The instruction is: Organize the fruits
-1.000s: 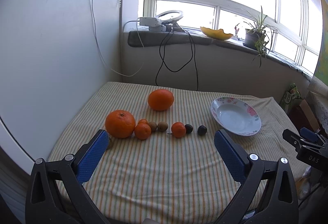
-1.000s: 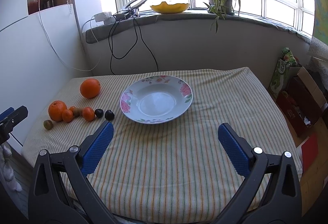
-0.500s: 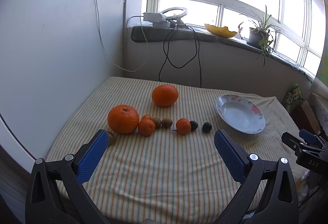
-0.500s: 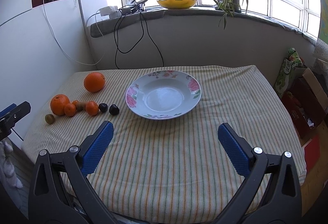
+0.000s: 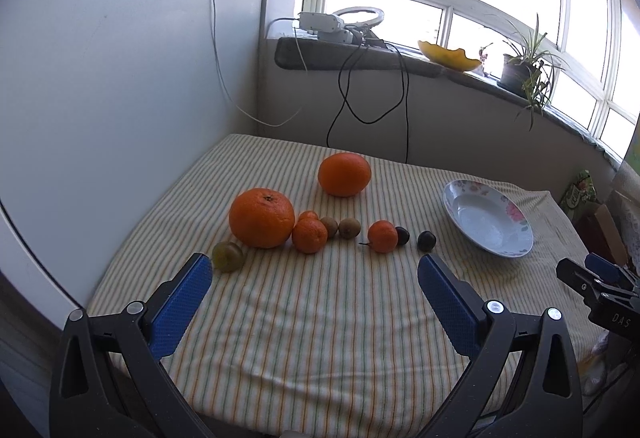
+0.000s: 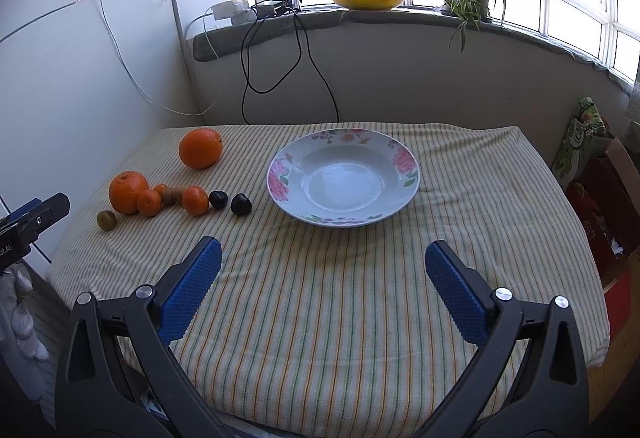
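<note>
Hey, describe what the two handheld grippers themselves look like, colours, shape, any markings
Both match. The left gripper and the right gripper each have two black plastic arms with triangular cutouts and silver screws, tipped by blue pads with a knurled, dotted texture. Seen from the left wrist camera, the right gripper's black body carries white lettering reading roughly "DAS". No cables, hands or sleeves show.

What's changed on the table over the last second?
Only the views shifted: both cameras tilted up and drew back a little, and the green fruit now shows clear of the left gripper. Nothing was grasped or released. Fruits, plate and both open grippers, right included, stayed as they were.
</note>
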### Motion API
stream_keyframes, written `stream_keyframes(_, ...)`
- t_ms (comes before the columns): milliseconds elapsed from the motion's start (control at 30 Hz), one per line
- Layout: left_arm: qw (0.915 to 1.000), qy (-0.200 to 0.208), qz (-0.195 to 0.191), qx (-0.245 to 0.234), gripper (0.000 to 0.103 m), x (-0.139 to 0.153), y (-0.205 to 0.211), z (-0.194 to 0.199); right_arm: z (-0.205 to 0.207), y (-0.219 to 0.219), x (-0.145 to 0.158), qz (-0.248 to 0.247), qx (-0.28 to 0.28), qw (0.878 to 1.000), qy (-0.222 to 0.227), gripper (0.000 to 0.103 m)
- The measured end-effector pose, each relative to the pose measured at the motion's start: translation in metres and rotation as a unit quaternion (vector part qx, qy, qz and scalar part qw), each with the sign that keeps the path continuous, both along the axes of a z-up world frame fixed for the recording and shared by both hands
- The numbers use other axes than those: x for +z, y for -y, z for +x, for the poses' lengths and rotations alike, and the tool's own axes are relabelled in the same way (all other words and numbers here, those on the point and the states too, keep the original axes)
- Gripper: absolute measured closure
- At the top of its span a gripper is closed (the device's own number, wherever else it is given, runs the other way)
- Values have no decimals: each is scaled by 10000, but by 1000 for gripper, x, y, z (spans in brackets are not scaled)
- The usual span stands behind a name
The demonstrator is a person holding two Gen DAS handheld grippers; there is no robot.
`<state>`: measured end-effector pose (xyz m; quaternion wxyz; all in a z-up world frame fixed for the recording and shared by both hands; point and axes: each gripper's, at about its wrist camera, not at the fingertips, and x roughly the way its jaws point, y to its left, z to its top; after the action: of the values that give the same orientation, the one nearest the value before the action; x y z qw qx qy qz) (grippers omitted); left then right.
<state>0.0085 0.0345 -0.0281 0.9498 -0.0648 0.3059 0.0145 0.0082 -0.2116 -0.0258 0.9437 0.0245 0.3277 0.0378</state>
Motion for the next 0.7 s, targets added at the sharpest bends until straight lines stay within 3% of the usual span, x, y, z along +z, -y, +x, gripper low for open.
stream_keyframes(400,9995,-159,-168,236,1,-13,-34,16,30,-27,11,-22,512,9986,89,0)
stream_keyframes(700,9983,-394,-369,226,9,-31,-58,43,78,-68,13,358,1397,9890,-342,0)
